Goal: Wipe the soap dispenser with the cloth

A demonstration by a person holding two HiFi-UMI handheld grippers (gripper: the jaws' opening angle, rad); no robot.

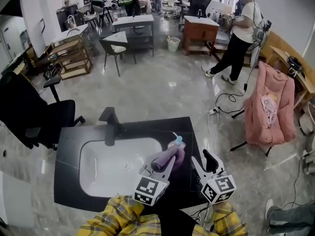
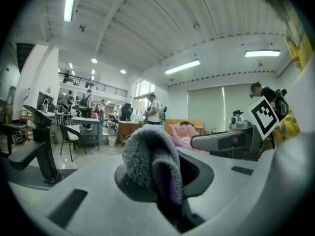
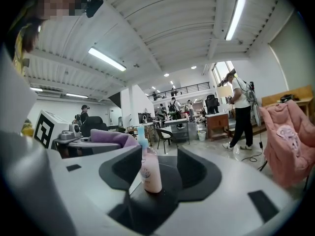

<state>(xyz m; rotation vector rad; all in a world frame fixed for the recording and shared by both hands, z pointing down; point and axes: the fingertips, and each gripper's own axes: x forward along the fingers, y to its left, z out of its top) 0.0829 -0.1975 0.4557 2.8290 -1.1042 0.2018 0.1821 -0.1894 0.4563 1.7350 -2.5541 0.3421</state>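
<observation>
My left gripper (image 1: 170,162) is clamped on the cloth (image 2: 147,156). My right gripper (image 1: 204,161) stands wide, untouching; the soap dispenser (image 3: 150,173) stands upright on the surface (image 1: 69,141) ahead, between its jaws.

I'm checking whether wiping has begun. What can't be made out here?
- Head view: the cloth hides most of the soap dispenser; whether they touch is unclear.
- Left gripper view: the cloth blocks the soap dispenser entirely.
- Right gripper view: the soap dispenser's label print is too small to read.
</observation>
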